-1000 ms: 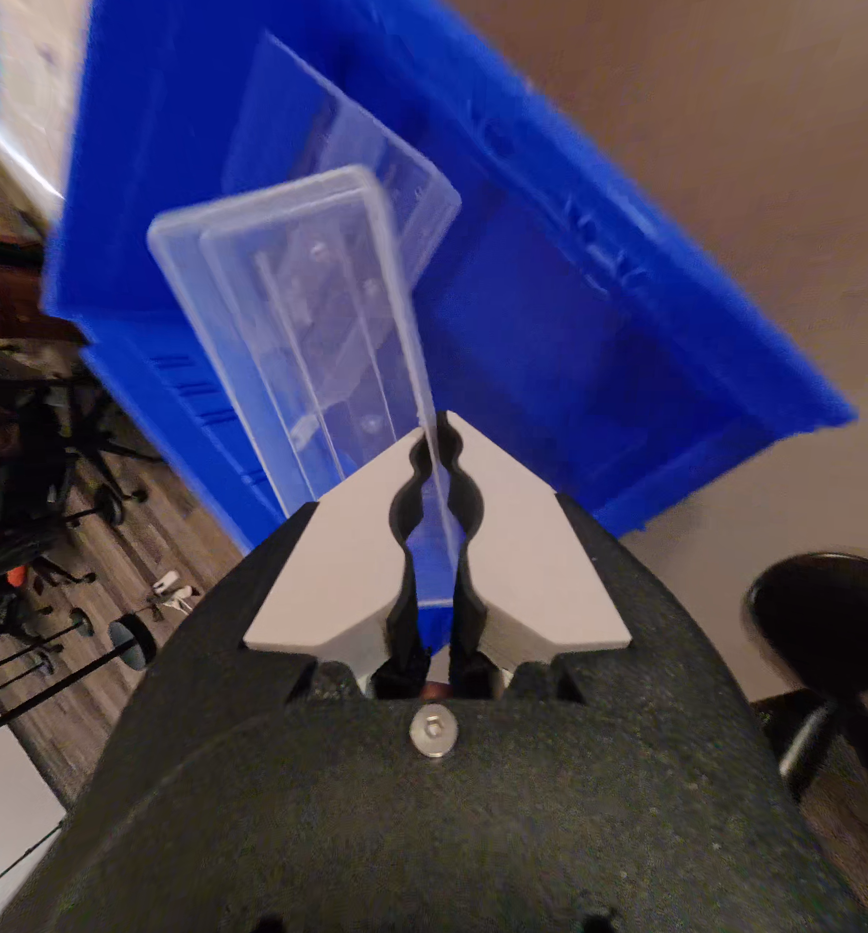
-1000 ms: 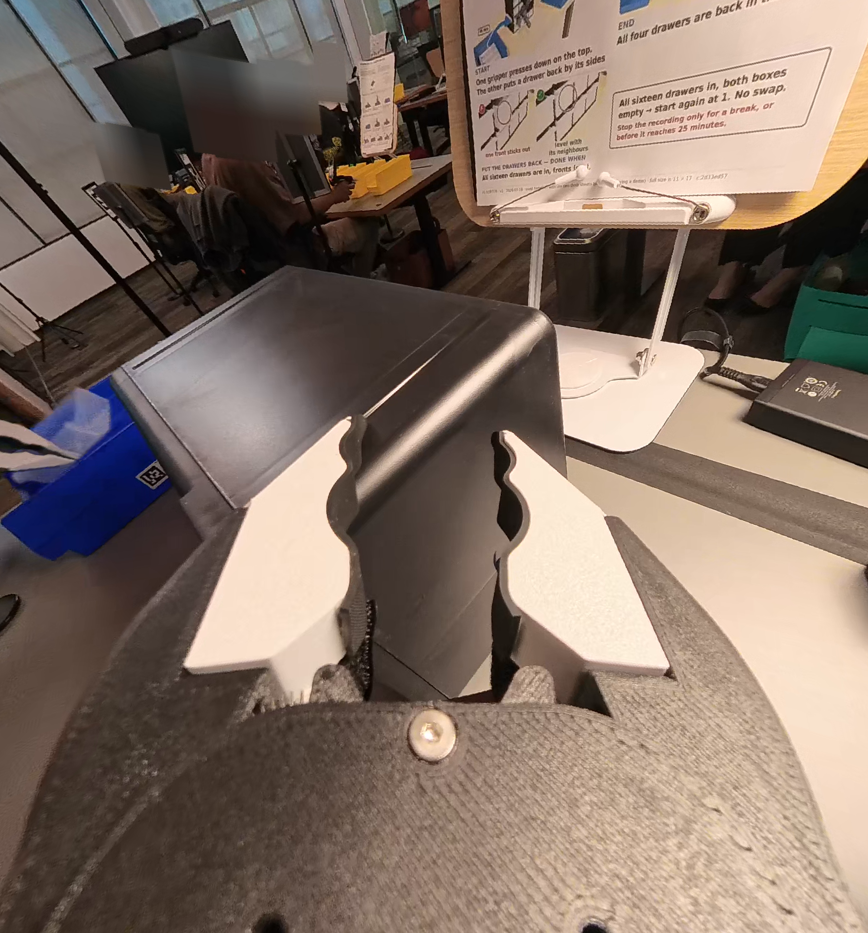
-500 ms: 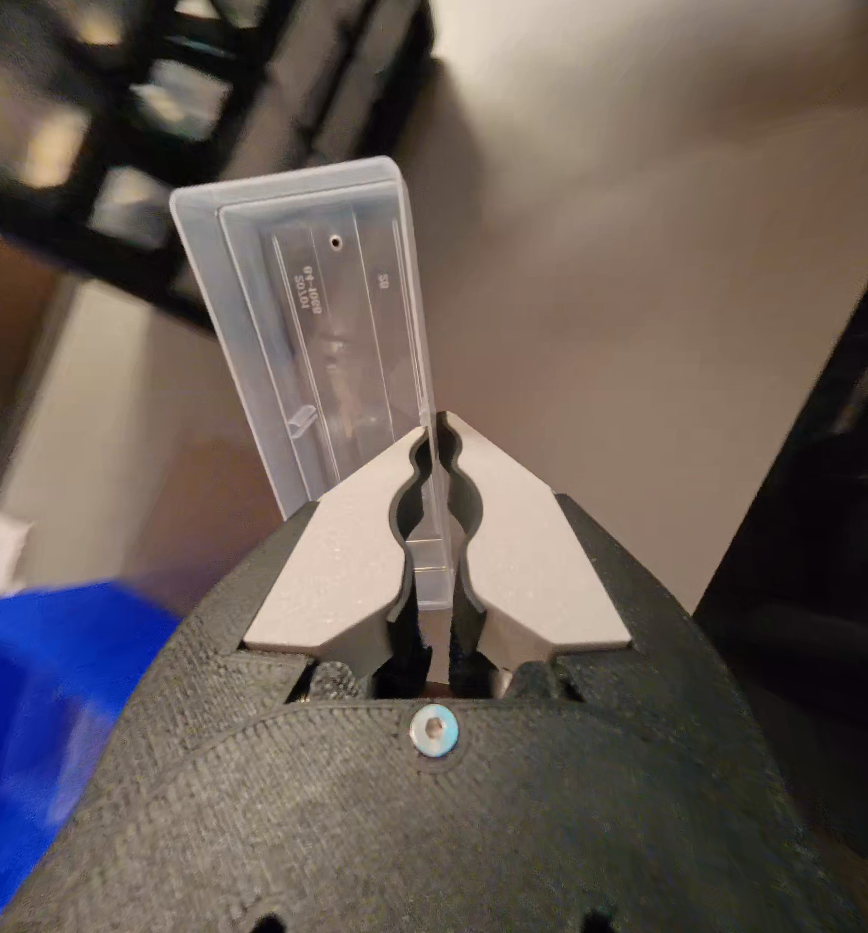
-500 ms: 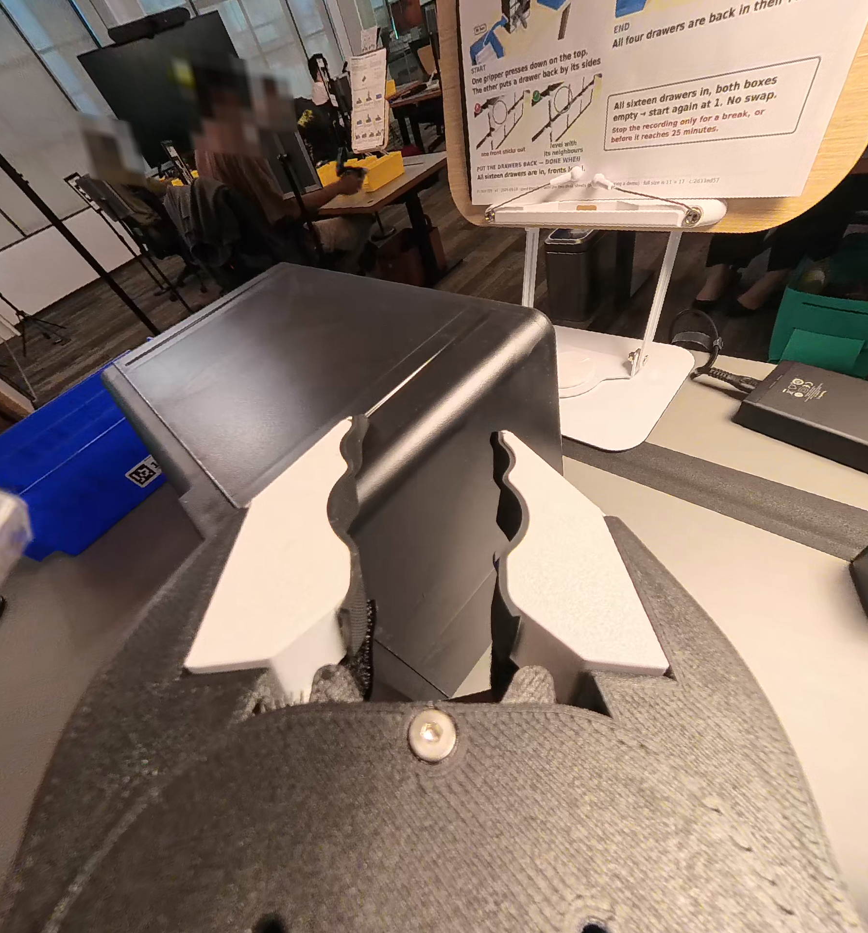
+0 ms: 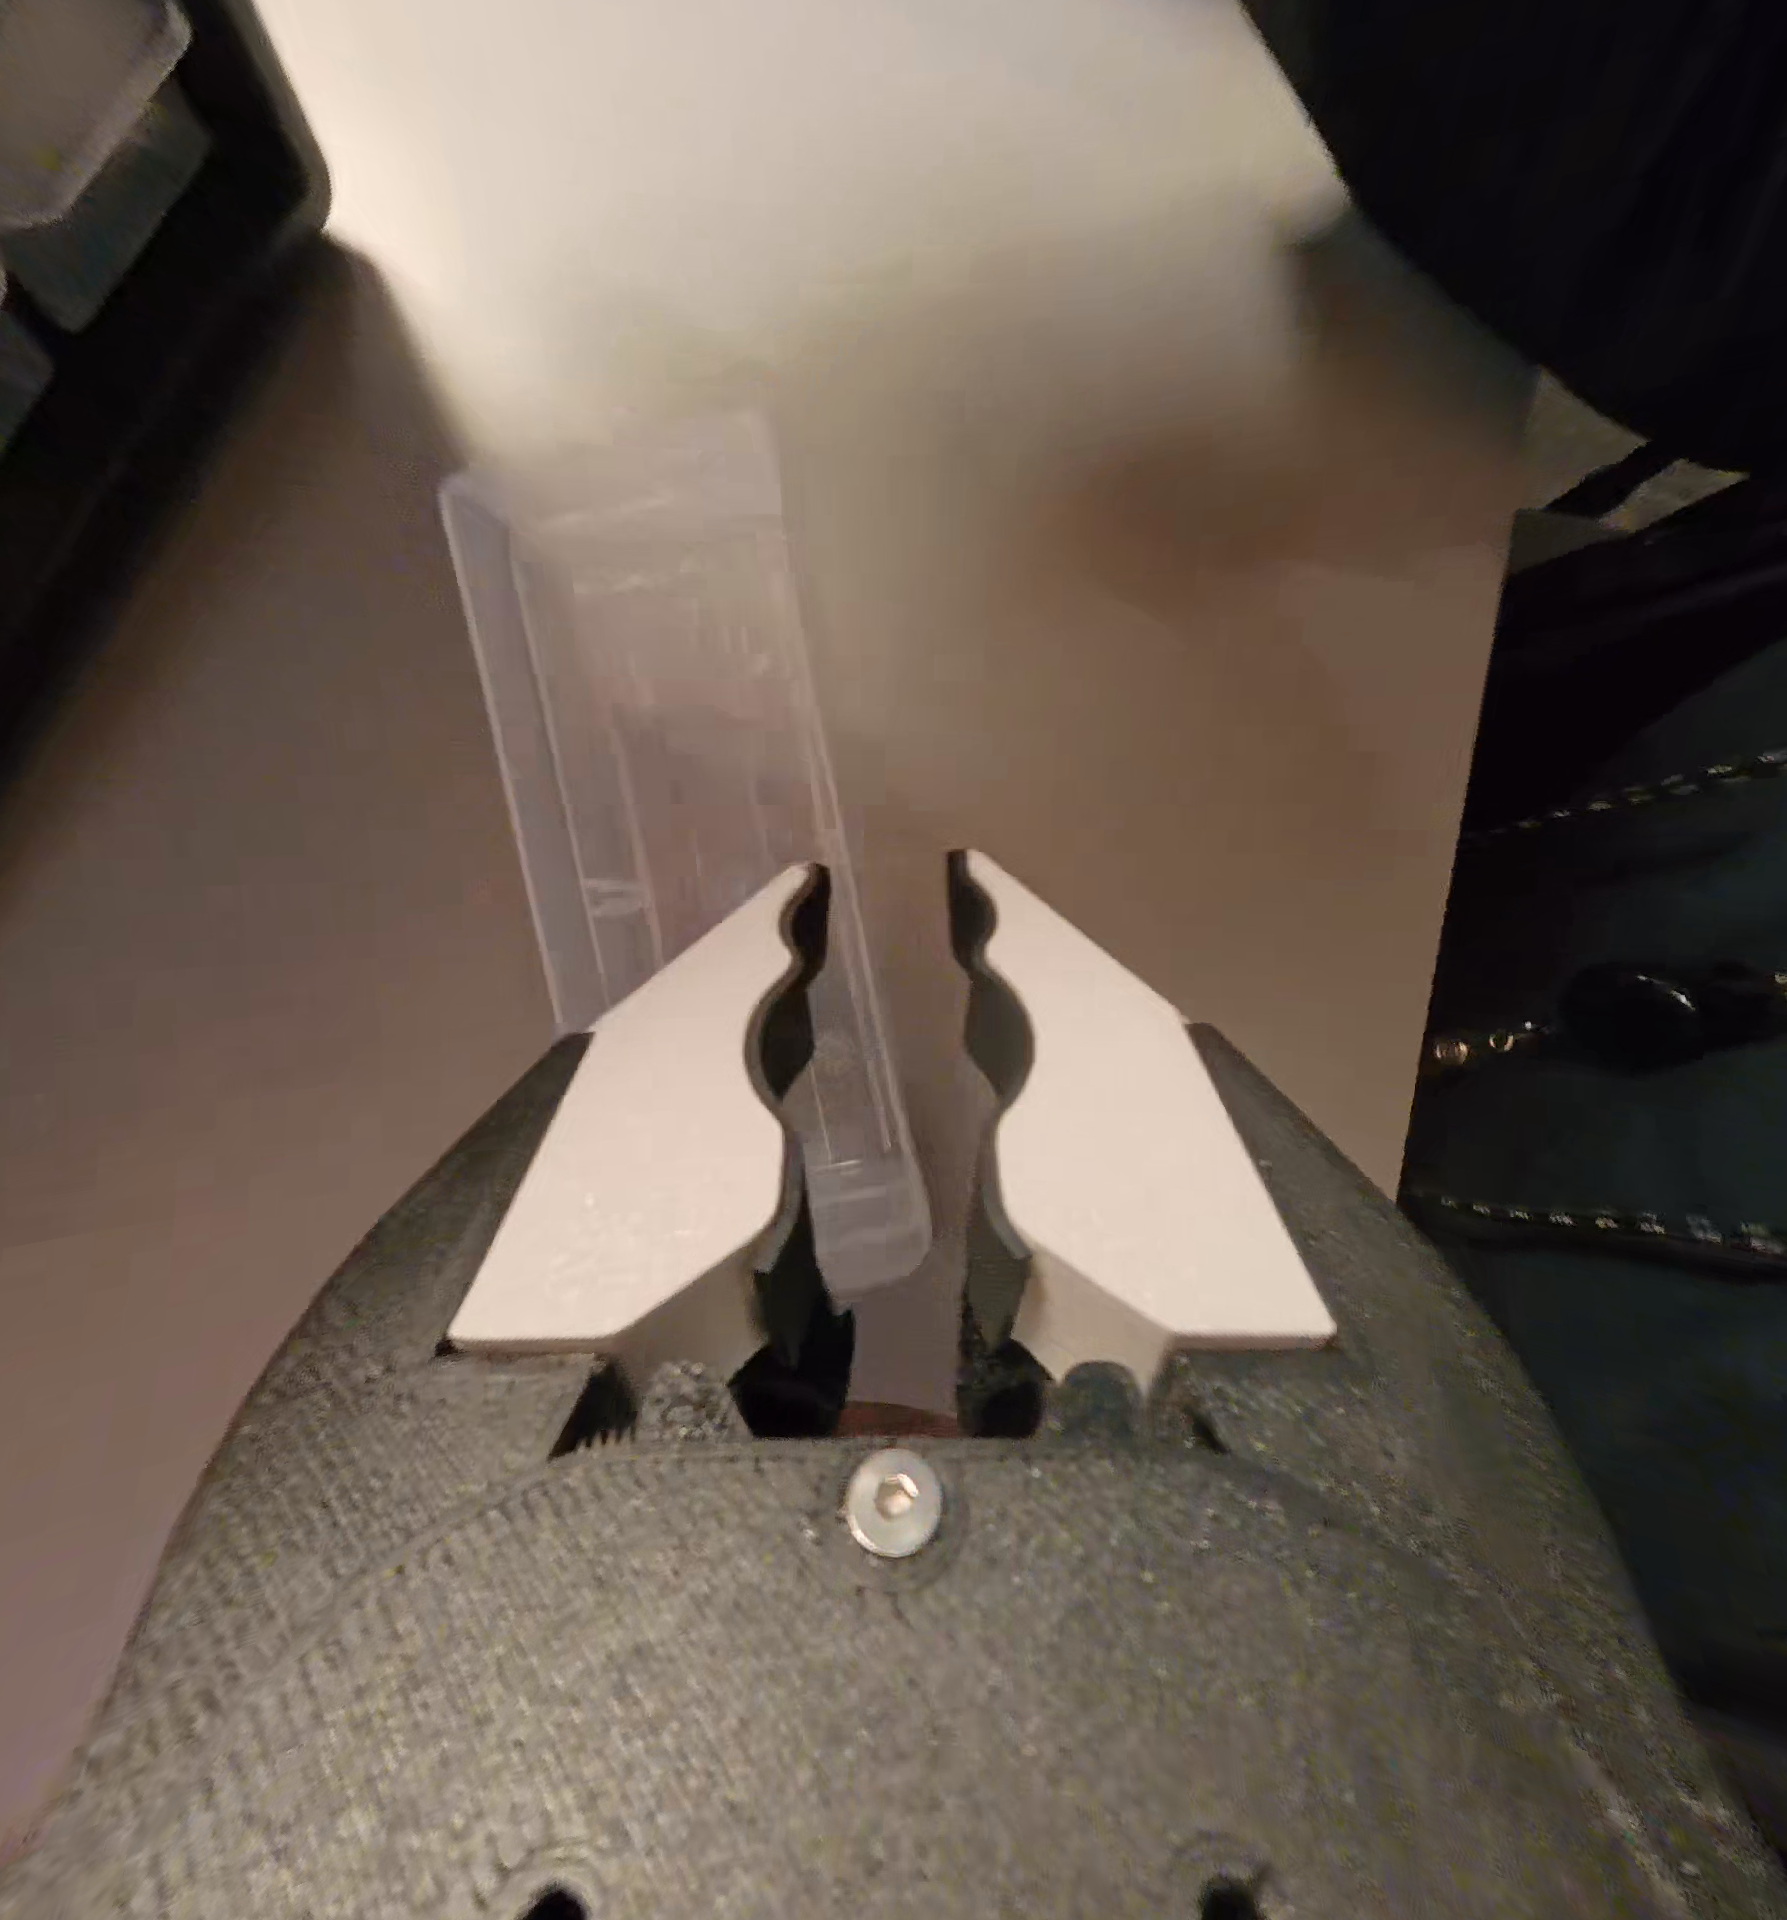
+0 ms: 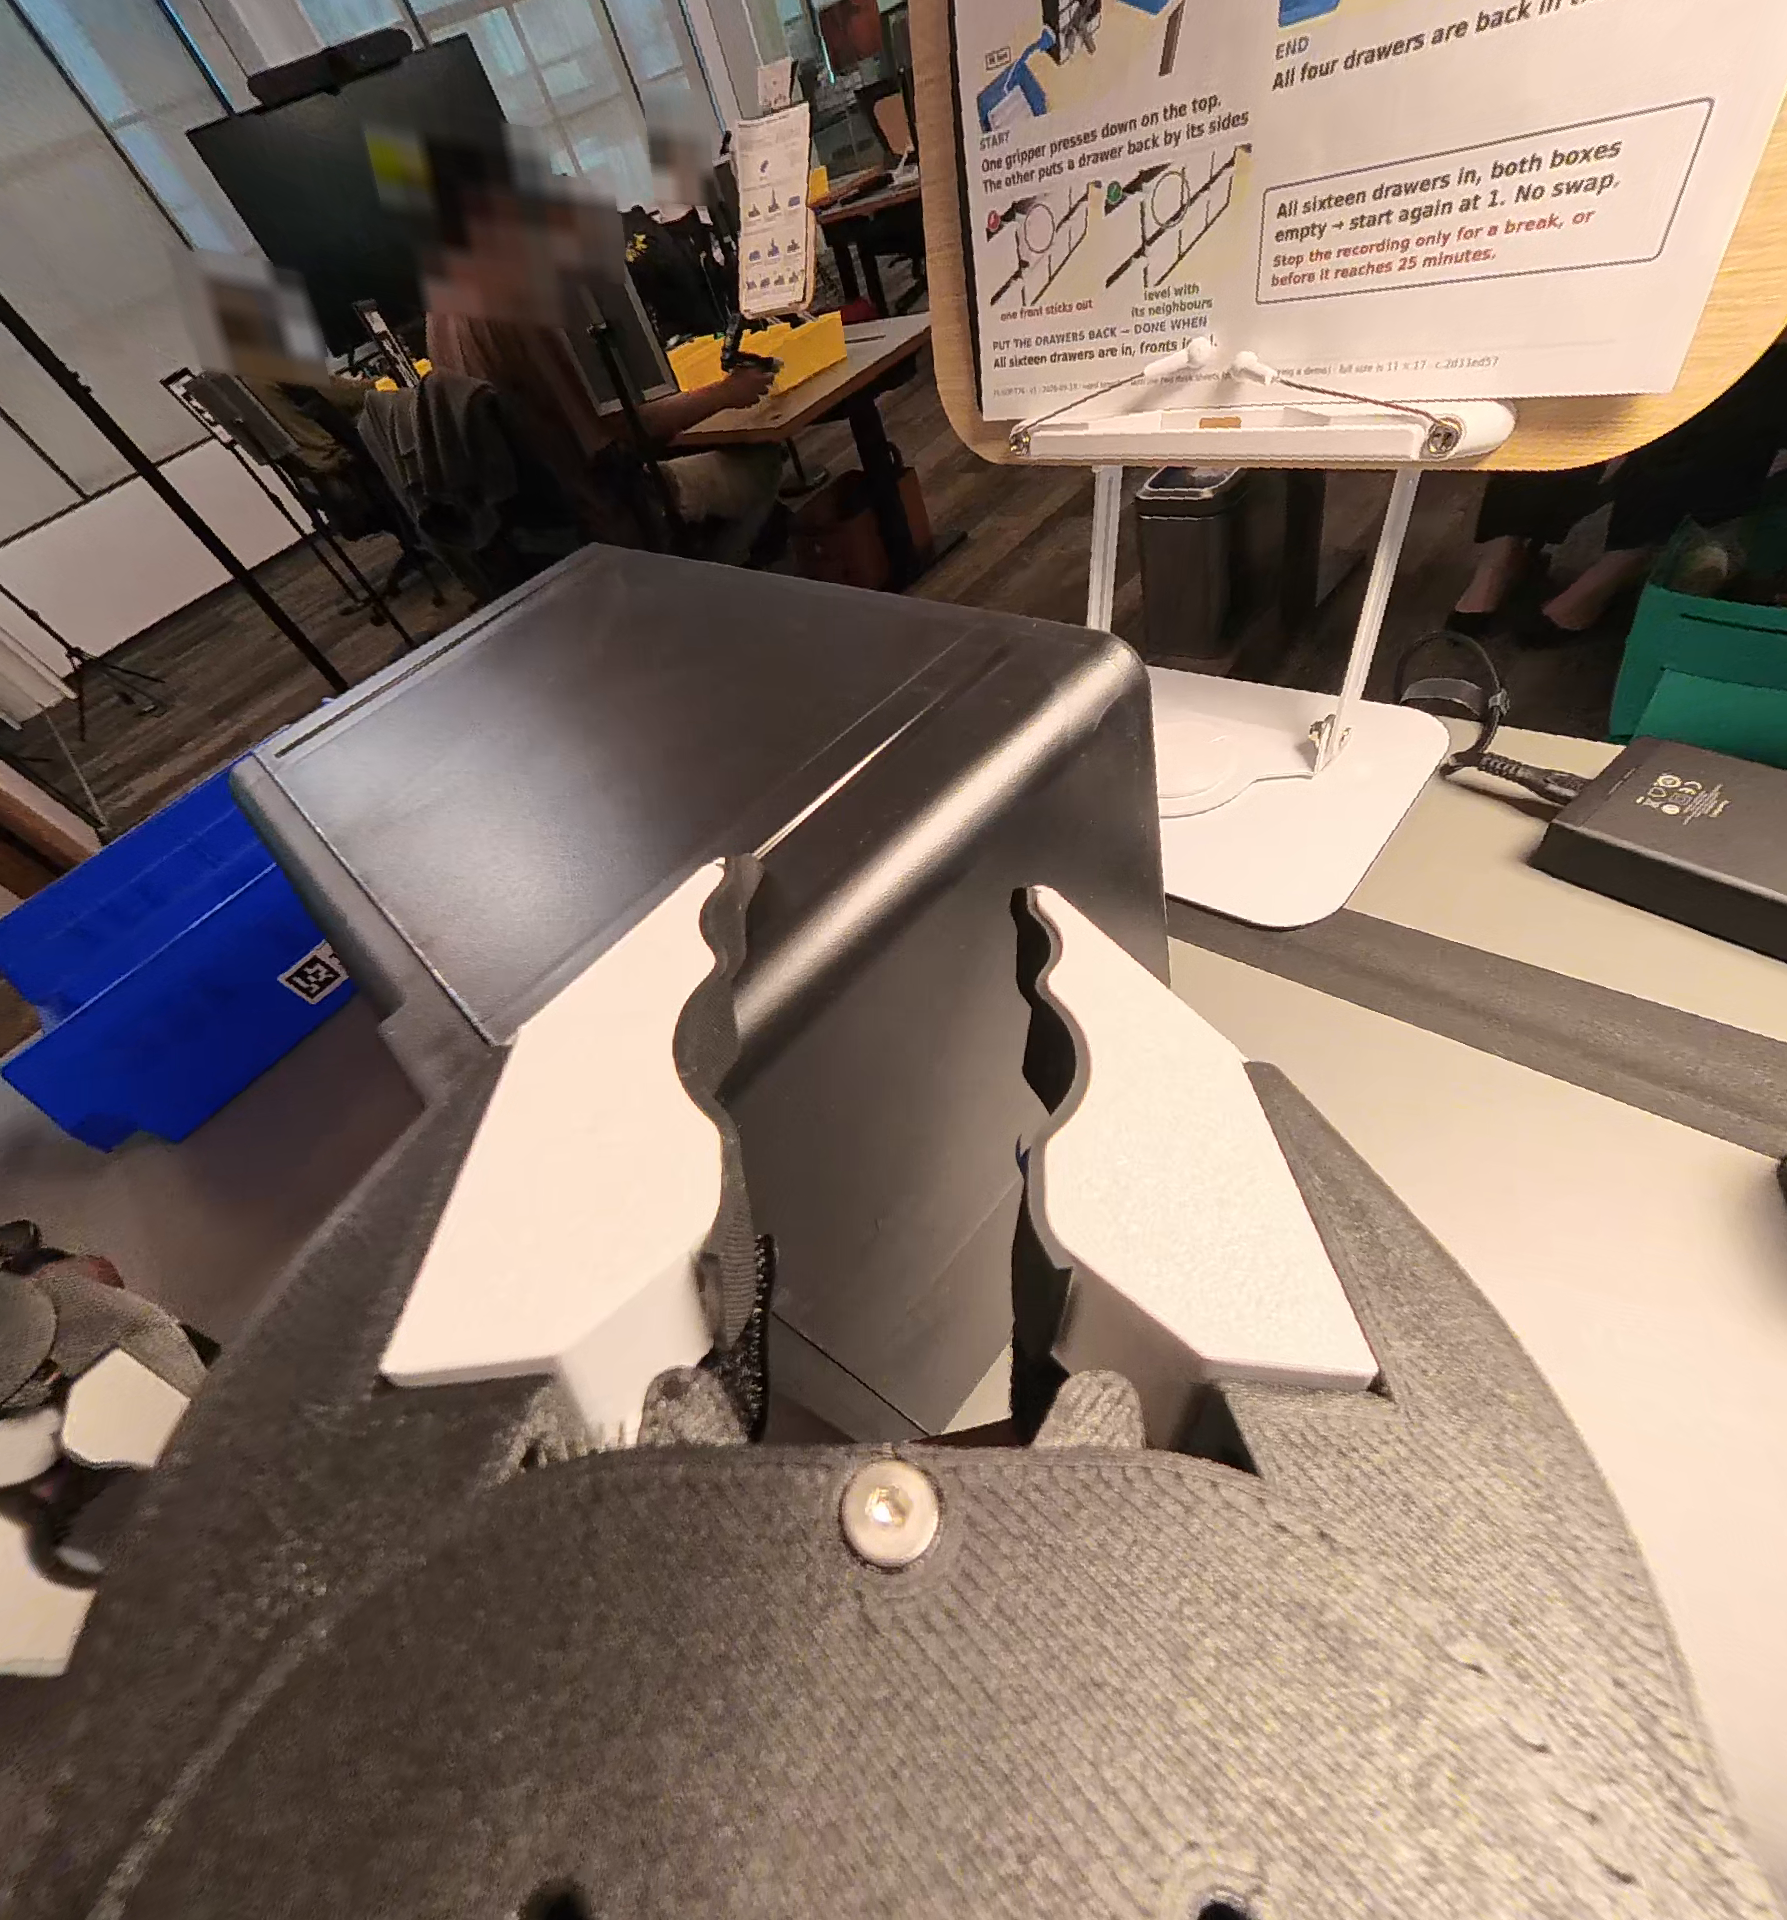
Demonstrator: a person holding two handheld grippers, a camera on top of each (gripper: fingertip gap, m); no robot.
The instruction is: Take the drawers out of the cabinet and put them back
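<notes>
Right wrist view: printed instruction sheet (image 6: 1284, 187)

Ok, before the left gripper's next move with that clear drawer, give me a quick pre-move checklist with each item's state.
1. Left gripper jaws clamped on clear drawer: not ok, jaws stand apart, a gap shows at the right pad.
2. Drawer near cabinet slots: ok, the front sits upper left.
3. Target slot free: cannot tell, blurred.
4. Right gripper over cabinet top: ok, jaws open; contact cannot tell.
5. Tabletop around the drawer clear: ok.
</notes>
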